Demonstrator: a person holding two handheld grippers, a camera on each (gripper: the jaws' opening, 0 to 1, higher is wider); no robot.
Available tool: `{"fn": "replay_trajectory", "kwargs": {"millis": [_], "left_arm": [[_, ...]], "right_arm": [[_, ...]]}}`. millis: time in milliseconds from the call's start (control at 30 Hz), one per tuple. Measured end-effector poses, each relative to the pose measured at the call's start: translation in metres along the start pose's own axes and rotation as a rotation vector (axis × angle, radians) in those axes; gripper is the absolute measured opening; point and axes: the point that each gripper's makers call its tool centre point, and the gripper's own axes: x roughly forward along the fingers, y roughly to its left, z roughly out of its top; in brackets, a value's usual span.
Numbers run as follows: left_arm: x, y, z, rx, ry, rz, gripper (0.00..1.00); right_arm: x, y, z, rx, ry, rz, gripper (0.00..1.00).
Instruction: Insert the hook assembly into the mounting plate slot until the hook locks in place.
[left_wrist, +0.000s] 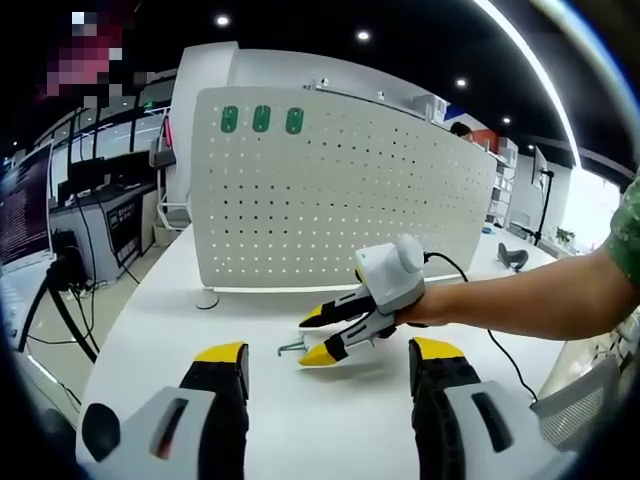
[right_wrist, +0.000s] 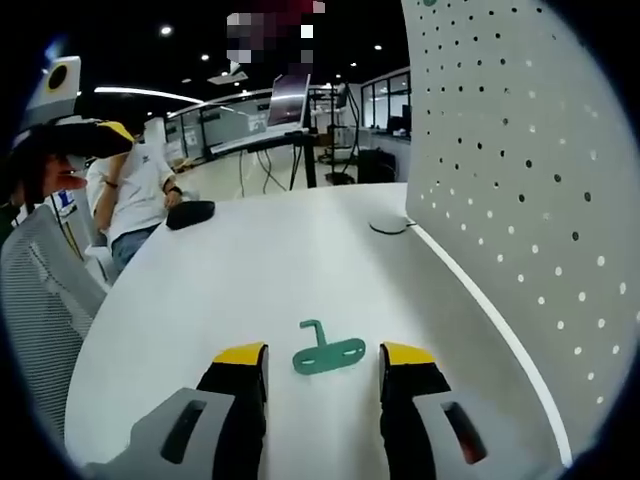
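A small green hook plate (right_wrist: 338, 356) lies flat on the white table (right_wrist: 260, 270), right between the yellow tips of my open right gripper (right_wrist: 322, 352); nothing is clamped. The white perforated mounting board (right_wrist: 520, 170) rises upright on the right. In the left gripper view the same board (left_wrist: 340, 195) stands across the back with three green hooks (left_wrist: 261, 119) mounted at its top left. There my right gripper (left_wrist: 313, 338), held by a person's arm, hovers open over the hook piece (left_wrist: 292, 348). My left gripper (left_wrist: 330, 352) is open with nothing between its fingers, just short of them.
The board's round foot (left_wrist: 207, 299) rests on the table at its left end. A black object (right_wrist: 190, 213) lies at the table's far side, near a mesh chair (right_wrist: 45, 310) and a person in white (right_wrist: 130, 195). A cable (left_wrist: 500, 345) trails behind the right gripper.
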Motion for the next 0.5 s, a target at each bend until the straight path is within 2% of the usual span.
{"fn": "replay_trajectory", "kwargs": {"millis": [500], "left_arm": [[0.0011, 0.0011, -0.0027, -0.005, 0.007, 0.002, 0.65]], "right_arm": [[0.0021, 0.0017, -0.0049, -0.008, 0.006, 0.010, 0.37]]}}
